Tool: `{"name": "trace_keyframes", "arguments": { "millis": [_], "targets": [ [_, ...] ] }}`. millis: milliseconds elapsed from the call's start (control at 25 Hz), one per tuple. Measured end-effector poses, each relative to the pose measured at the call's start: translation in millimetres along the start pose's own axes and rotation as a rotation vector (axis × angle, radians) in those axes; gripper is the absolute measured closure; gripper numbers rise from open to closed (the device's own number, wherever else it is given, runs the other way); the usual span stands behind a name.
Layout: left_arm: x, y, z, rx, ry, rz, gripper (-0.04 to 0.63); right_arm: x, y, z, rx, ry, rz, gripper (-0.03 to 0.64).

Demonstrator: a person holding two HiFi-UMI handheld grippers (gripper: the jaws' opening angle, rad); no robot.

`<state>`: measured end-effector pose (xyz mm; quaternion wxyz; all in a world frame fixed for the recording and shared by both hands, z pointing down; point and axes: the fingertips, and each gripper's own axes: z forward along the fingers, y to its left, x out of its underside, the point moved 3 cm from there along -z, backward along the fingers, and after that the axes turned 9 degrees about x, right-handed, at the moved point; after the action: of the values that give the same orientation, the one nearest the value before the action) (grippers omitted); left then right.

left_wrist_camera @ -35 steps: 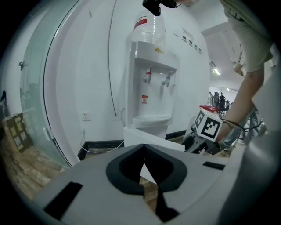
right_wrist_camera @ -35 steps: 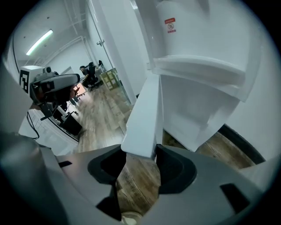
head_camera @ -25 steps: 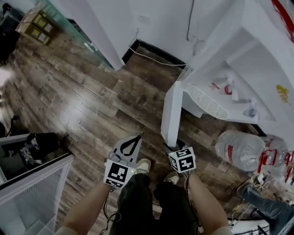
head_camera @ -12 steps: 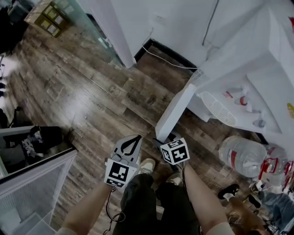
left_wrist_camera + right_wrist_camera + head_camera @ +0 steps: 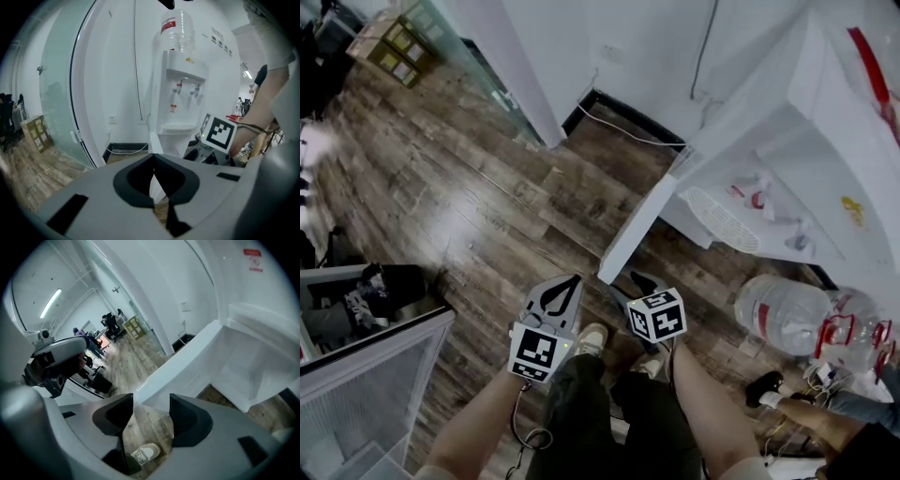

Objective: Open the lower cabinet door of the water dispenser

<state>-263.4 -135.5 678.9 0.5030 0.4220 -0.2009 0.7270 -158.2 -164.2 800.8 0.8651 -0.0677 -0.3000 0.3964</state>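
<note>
The white water dispenser (image 5: 787, 122) stands at the right, and its lower cabinet door (image 5: 637, 228) is swung out over the wooden floor. My right gripper (image 5: 623, 283) sits at the door's free end. In the right gripper view the door (image 5: 183, 366) ends just beyond my right gripper (image 5: 151, 409). Its jaws are closing, but the pads do not press on the door. My left gripper (image 5: 565, 284) hangs shut beside it and holds nothing. In the left gripper view its tips (image 5: 153, 161) meet in front of the door's edge (image 5: 153, 143) and the dispenser (image 5: 180, 93).
Two large water bottles (image 5: 787, 305) lie on the floor right of the dispenser. A white cable (image 5: 623, 127) runs along the wall base. A glass partition (image 5: 478, 66) and cardboard boxes (image 5: 389, 42) stand at the upper left. A mesh-sided unit (image 5: 375, 375) is at the lower left.
The door has swung further out to the left. My right gripper has moved left and slightly up with the door's free end. My left gripper has risen a little.
</note>
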Motion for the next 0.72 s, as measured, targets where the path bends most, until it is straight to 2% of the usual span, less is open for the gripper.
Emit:
{"name": "trace_keyframes", "arguments": {
  "millis": [160,360,720],
  "targets": [
    [-41.5,-18.2,-8.4,0.013,-0.03,0.005,0.591,-14.8,-8.4,-69.5,0.054,-0.104,0.058,0.457],
    [-103.4,-42.3,-27.3,0.03,-0.068,0.048,0.591,-40.2,-10.8,-167.5,0.129,-0.25,0.107,0.547],
    [-233.0,-102.9,-86.2,0.072,-0.166,0.125,0.591,-82.3,4.1,-356.4,0.26,-0.494,0.157,0.611]
  ]
}}
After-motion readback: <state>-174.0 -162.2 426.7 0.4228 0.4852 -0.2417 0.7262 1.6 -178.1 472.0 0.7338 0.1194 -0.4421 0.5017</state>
